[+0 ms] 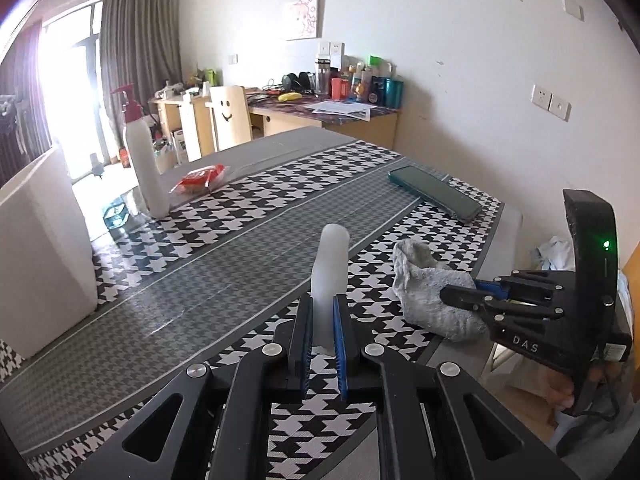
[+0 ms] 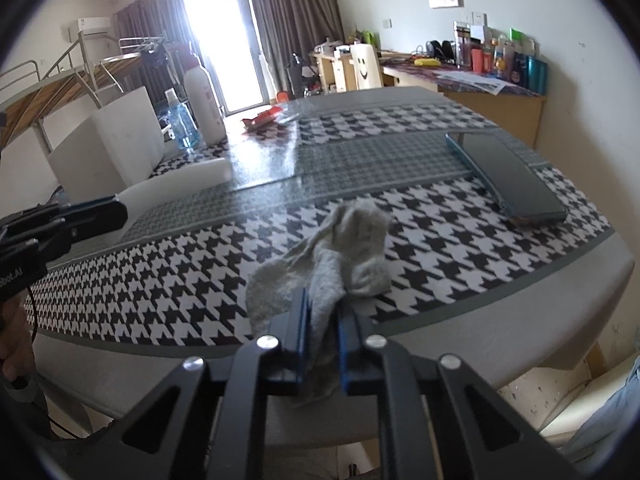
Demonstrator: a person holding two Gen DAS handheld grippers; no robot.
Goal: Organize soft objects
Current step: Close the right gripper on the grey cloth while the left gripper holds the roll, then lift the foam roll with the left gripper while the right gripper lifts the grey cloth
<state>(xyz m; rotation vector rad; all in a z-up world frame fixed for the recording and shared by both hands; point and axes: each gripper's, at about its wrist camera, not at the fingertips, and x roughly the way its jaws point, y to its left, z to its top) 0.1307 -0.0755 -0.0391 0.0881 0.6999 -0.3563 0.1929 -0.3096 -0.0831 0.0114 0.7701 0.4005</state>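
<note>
My left gripper (image 1: 323, 312) is shut on a white foam piece (image 1: 330, 260) that stands up between its blue pads above the houndstooth table mat. The same piece shows in the right wrist view (image 2: 176, 184), held by the left gripper (image 2: 116, 210) at the left. My right gripper (image 2: 323, 312) is shut on a crumpled grey sock (image 2: 340, 256) whose far end rests on the mat near the table's front edge. In the left wrist view the right gripper (image 1: 452, 294) grips the sock (image 1: 428, 292) from the right.
A white box (image 2: 124, 136) stands at the table's left end, with a tall white pump bottle (image 1: 142, 164) and a blue bottle (image 2: 182, 124) near it. A red packet (image 1: 200, 178) lies further back. A dark phone (image 1: 436, 192) lies at the right of the mat (image 1: 224, 220).
</note>
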